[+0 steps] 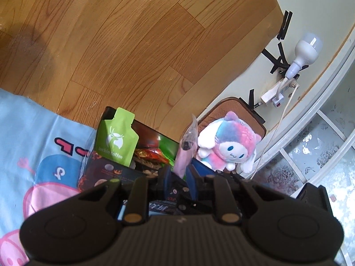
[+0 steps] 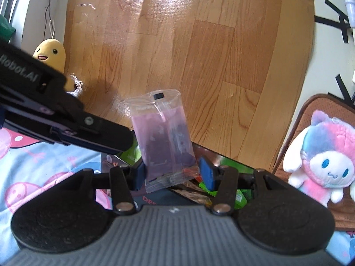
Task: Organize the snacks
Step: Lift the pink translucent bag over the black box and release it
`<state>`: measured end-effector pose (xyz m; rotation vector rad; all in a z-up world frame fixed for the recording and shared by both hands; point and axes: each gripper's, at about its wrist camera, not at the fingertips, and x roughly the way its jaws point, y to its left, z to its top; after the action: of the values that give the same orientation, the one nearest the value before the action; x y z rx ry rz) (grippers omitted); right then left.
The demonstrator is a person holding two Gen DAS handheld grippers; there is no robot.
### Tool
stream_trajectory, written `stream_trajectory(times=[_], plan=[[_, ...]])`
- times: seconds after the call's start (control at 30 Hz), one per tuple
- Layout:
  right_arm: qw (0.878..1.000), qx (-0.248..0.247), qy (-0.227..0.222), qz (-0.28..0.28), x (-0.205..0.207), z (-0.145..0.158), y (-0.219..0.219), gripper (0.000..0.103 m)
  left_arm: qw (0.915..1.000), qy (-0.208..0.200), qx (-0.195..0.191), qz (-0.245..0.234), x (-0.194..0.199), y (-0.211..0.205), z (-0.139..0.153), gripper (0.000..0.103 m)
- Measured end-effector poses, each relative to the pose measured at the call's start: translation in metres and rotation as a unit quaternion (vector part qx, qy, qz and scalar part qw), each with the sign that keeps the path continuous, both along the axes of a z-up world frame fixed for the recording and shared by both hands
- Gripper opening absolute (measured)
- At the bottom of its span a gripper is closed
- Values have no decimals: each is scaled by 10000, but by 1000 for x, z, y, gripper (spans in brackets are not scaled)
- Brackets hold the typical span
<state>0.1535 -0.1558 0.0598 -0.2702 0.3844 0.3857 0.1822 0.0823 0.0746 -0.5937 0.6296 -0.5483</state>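
The pink clear-topped snack packet (image 2: 163, 137) stands upright above the snack box (image 1: 155, 133), pinched edge-on by the left gripper (image 1: 179, 173). The right gripper (image 2: 174, 174) brackets its lower end, jaws parted; contact is unclear.

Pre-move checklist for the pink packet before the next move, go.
1. Left gripper shut on pink packet: ok.
2. Packet upright, clear of the snack box: ok.
3. Right gripper pads straddle the packet's lower end: ok.
4. Right pads pressing on it: not ok, gap shows at the right pad.
5. Packet sealed: cannot tell.
6. Free slot in the box: cannot tell, the grippers hide much of it.
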Motion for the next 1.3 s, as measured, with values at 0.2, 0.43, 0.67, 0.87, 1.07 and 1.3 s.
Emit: stream_trajectory(times=[0.2,0.43,0.67,0.87,1.07,1.3], plan=[[9999,-128,-25,17,-1,-2,2,53,10000,-14,47,-12,-1,-3,0,29],[9994,-77,186,-296,15,-3,-8,53,10000,-42,69,1,-3,-5,1,35],[9977,-319,490,-347,31,-5,-11,54,10000,39,40,52,-8,-1,-5,35],[9983,-262,423,-315,21,-2,-11,55,9996,177,-27,202,-18,13,-16,35],[9995,133,203,-182,-7,11,-22,55,9987,357,-77,364,-35,26,-31,35],[9954,796,522,-61,-53,12,-48,55,9985,463,94,274,-61,21,-44,37]])
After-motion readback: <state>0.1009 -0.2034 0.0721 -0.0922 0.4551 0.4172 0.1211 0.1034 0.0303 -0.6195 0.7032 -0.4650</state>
